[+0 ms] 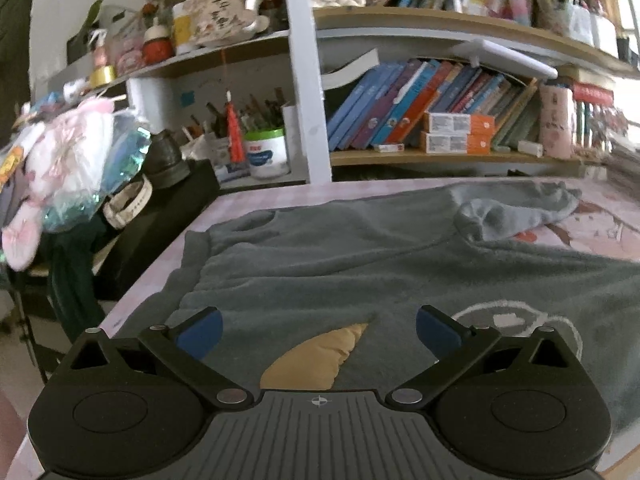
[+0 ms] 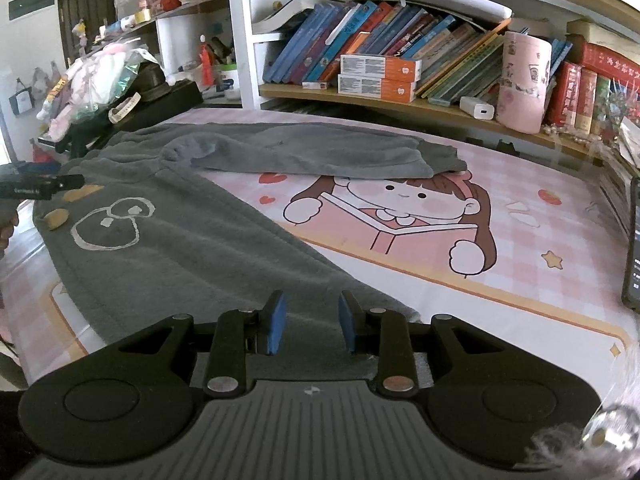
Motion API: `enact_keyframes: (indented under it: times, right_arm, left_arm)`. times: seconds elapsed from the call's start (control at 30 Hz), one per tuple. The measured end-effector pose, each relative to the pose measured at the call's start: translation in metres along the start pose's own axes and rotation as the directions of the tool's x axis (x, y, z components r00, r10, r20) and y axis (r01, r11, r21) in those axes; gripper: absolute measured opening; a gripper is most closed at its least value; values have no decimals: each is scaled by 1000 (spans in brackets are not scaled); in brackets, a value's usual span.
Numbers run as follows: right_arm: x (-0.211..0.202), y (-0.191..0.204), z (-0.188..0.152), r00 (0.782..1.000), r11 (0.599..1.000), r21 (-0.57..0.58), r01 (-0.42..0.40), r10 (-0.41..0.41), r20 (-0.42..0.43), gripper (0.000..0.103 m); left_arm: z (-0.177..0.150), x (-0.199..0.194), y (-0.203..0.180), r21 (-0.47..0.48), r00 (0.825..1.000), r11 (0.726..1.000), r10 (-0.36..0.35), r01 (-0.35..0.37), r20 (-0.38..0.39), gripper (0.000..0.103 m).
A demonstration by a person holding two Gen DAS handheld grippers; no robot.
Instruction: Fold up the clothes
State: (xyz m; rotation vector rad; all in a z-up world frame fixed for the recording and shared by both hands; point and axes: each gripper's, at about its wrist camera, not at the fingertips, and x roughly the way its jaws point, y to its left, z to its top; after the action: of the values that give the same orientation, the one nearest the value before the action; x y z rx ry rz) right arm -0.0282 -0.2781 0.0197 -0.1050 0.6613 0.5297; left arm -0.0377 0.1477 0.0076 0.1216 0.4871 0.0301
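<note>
The left gripper (image 1: 319,330) is right up close in the left view, w/ its blue pads (image 1: 202,334) spread as wide as they go & nothing between them but air. Under it lies the gray fuzzy top (image 1: 340,264), spread flat on the pink desk mat (image 2: 500,280). A yellow patch (image 1: 320,360) on the top sits just below the gap of that gripper, & a white outline drawing (image 2: 110,226) is stitched on the cloth a bit to the right of it. In the right view the right gripper (image 2: 311,326) is low over the near edge of the top. Its blue pads (image 2: 276,326) stand only a little apart, w/ gray cloth showing in the gap; can't tell if they pinch it or just hang above it. One sleeve (image 2: 320,152) of the top is laid across toward the far side, & its cuff covers the head of the cartoon girl (image 2: 420,216) printed on the mat. The left gripper shows small at the left edge of the right view, near the yellow patches, w/ a bit of a hand (image 2: 6,228) below it. Behind the desk is a shelf w/ leaning books (image 2: 360,36), two orange & white boxes (image 2: 378,78), a pink cup (image 2: 522,84) & a white charger (image 2: 476,108). On the left is a pile of plush toys & bags (image 1: 68,168).
</note>
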Motion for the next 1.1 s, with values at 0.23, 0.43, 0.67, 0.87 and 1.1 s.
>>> enact_keyframes:
  times: [0.23, 0.43, 0.67, 0.87, 1.1]
  right_arm:
    - [3, -2, 7, 1000, 1000, -9, -29, 29, -3, 38]
    - [10, -10, 24, 998, 997, -30, -65, 64, -28, 43]
    - [25, -23, 53, 993, 993, -38, -109, 107, -50, 51]
    - [48, -33, 85, 990, 989, -83, -125, 119, -77, 52]
    - [84, -68, 132, 993, 992, -93, -90, 82, -89, 53]
  left_arm:
    - [11, 12, 0, 27, 994, 1000, 12, -9, -104, 103]
    - [28, 22, 9, 21, 985, 1000, 0, 3, -173, 103]
    - [48, 34, 9, 119, 987, 993, 10, 10, -161, 103]
    - [70, 54, 17, 157, 986, 987, 10, 17, -169, 103]
    - [103, 81, 35, 110, 994, 993, -34, 46, -107, 103]
